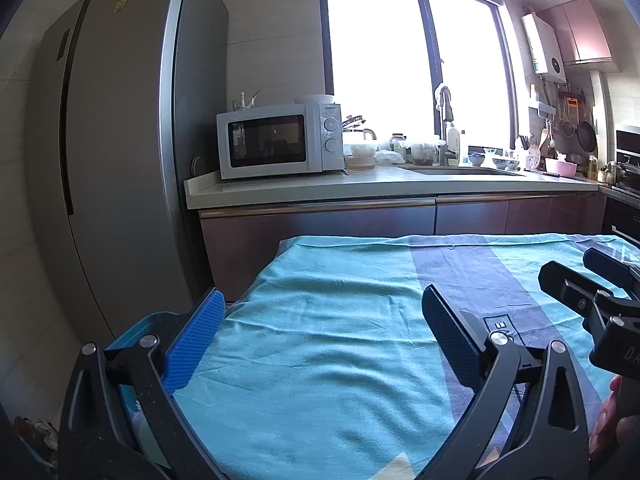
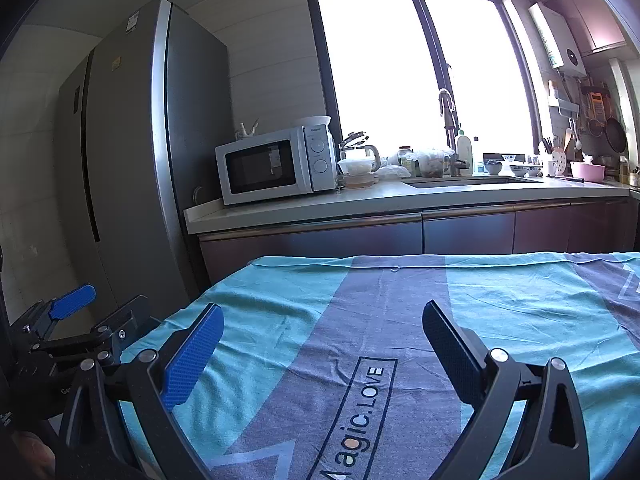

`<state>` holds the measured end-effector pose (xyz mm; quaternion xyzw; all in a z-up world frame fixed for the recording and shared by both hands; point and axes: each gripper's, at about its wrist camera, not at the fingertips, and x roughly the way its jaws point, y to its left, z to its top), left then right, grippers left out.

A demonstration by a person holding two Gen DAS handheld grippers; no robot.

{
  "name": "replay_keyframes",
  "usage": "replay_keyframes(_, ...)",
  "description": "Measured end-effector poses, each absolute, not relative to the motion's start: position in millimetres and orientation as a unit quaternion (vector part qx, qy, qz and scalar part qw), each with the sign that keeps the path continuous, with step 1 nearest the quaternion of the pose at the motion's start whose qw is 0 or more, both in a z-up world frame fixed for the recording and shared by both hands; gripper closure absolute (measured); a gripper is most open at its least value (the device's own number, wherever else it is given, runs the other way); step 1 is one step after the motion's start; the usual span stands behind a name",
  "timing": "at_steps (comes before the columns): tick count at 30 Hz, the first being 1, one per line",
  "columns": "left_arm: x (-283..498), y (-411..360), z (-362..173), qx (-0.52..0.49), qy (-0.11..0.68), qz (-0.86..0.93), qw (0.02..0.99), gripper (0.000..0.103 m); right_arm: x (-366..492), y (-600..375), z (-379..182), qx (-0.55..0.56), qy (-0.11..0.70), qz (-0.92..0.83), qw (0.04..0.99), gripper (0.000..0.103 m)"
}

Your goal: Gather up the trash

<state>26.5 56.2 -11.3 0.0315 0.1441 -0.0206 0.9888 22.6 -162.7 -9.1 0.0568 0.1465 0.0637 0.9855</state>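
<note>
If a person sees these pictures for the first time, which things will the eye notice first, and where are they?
First the teal and grey cloth with the print "Magic.LOVE", spread over the table in the foreground. Above it hang both open devices, the left hand-held gripper and the right hand-held gripper, each empty. Behind stand the bright window, the white microwave on the counter, and the tall grey fridge at left.

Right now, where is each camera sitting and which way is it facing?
Left wrist: rides the left claw above the teal cloth, facing the microwave and window; its own open fingers and the right claw show.
Right wrist: rides the right claw over the cloth's Magic.LOVE print, same heading; its open fingers and the left claw show.
Shared: cloth, microwave, fridge, counter.
</note>
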Motion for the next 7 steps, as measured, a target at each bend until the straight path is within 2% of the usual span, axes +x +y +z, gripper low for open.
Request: replay_keyframes(7, 71, 46, -19, 0.021, 0.225, -0.060, 0.972, 0.006, 27, -195, -14, 0.060, 0.174, 0.026, 0.983, 0.007)
